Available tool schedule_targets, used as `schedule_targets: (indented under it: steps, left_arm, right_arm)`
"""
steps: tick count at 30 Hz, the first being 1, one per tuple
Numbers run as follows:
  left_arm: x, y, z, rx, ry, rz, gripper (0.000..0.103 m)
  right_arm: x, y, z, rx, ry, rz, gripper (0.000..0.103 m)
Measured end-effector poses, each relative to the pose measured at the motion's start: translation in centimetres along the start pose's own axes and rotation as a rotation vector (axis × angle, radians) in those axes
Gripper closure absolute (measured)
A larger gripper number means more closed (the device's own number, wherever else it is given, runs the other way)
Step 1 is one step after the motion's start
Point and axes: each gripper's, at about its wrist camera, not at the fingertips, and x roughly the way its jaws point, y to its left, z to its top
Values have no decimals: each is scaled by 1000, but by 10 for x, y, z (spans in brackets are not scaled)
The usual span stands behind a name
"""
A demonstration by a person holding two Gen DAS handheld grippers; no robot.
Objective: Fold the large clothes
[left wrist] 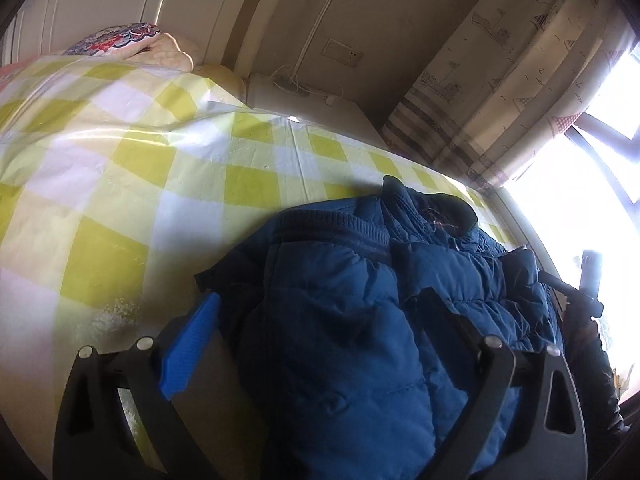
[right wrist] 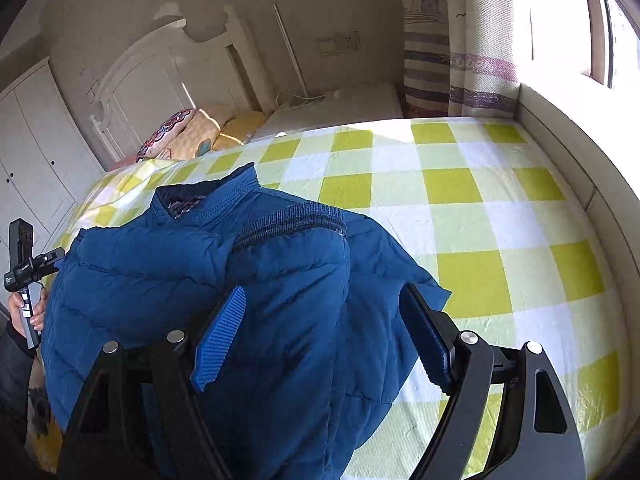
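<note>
Black finger arms of the left claw (left wrist: 316, 324) fill the bottom of the left wrist view, spread wide and gripping nothing, with the blue ribbed pad (left wrist: 191, 346) on one side and the dark finger on the other. Between them lies the blue puffer jacket (left wrist: 360, 320), bunched and partly folded on the bed (left wrist: 120, 184), whose sheet is checked in yellow-green and white; the jacket's bulk sits in the gap and under the right-hand finger, while the blue pad stands just beside its left edge, over the sheet. Its ribbed dark collar band points away from the camera toward the headboard. In the right wrist view the right claw (right wrist: 324, 312) is likewise spread open and empty, and the same jacket (right wrist: 160, 280) lies beneath and between its fingers: the blue pad (right wrist: 219, 340) hovers over the quilted fabric, and the dark finger sits at the jacket's right edge (whether either actually touches the cloth cannot be told). At the far left of that view a hand (right wrist: 25, 314) holds the other gripper's handle beside the jacket. Pillows (right wrist: 188, 136) rest at the head of the bed, and patterned curtains (right wrist: 472, 60) hang by the bright window.
</note>
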Motion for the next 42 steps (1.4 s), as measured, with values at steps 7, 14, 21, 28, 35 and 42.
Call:
schedule_targets:
  steps: [7, 14, 21, 28, 35, 42]
  left_arm:
    - [27, -11, 10, 90, 63, 7, 6]
    - [34, -9, 18, 92, 62, -41, 29]
    - [-24, -41, 5, 173, -129, -20, 86]
    - [-82, -85, 87, 247, -255, 73, 86]
    - [72, -33, 102, 95, 14, 288, 85]
    - [97, 8, 77, -18, 46, 368, 34]
  right_arm:
    - [22, 5, 1, -36, 47, 47, 28]
    - [15, 14, -1, -90, 5, 42, 43]
    - [-41, 48, -8, -183, -146, -45, 89]
    - [-98, 60, 80, -107, -294, -87, 91]
    - [55, 6, 63, 119, 44, -270, 91]
    - [58, -18, 44, 242, 53, -217, 60]
